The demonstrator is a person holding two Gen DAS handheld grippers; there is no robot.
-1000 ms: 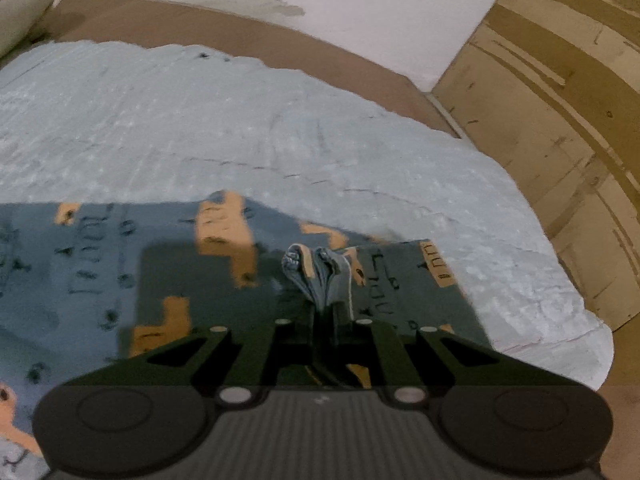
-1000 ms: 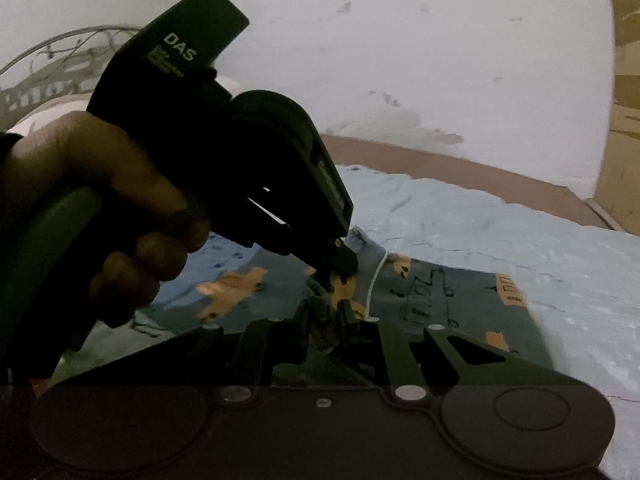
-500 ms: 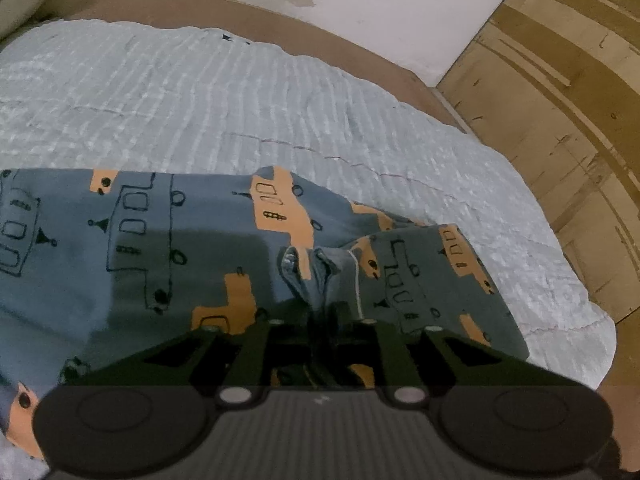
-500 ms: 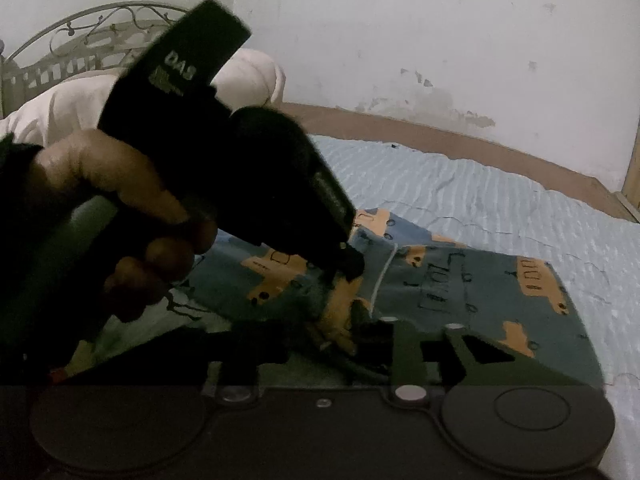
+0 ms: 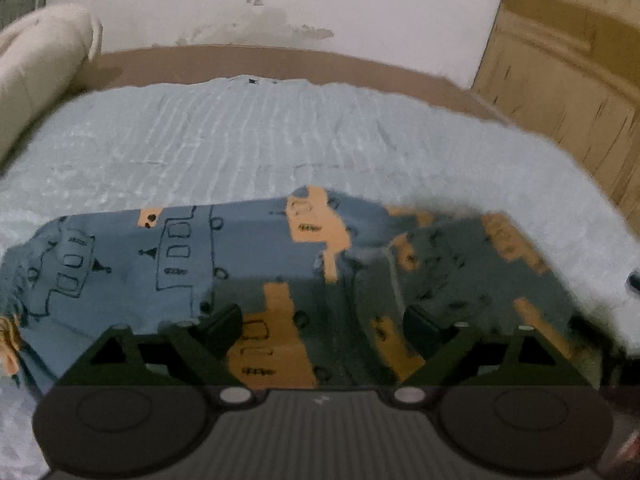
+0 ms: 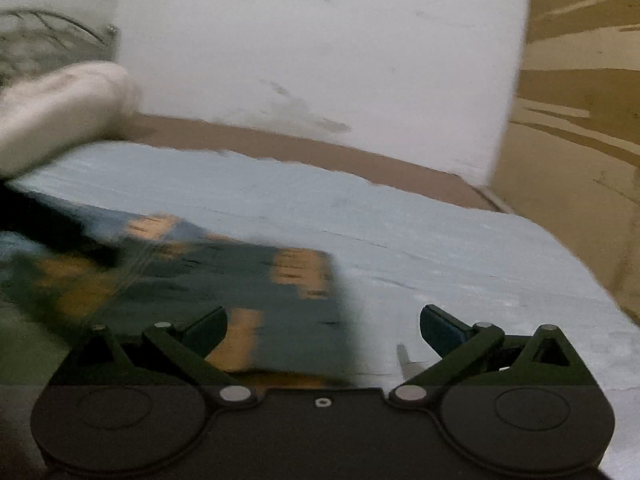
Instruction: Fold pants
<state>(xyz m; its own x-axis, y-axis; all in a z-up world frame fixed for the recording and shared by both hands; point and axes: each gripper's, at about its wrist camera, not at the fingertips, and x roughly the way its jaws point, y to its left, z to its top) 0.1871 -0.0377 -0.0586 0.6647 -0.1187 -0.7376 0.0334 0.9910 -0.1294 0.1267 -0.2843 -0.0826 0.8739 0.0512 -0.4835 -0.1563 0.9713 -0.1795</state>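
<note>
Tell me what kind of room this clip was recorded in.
Most likely a bedroom: the patterned pants lie on a bed with a light blue quilted bedspread, a cream pillow at its head, and a metal bedframe behind.

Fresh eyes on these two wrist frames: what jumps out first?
The blue pants with orange vehicle prints, lying flat across the pale blue bedspread. Next, both grippers spread wide and holding nothing: the left gripper over the pants, the right gripper at their edge. A cream pillow sits far left.
</note>
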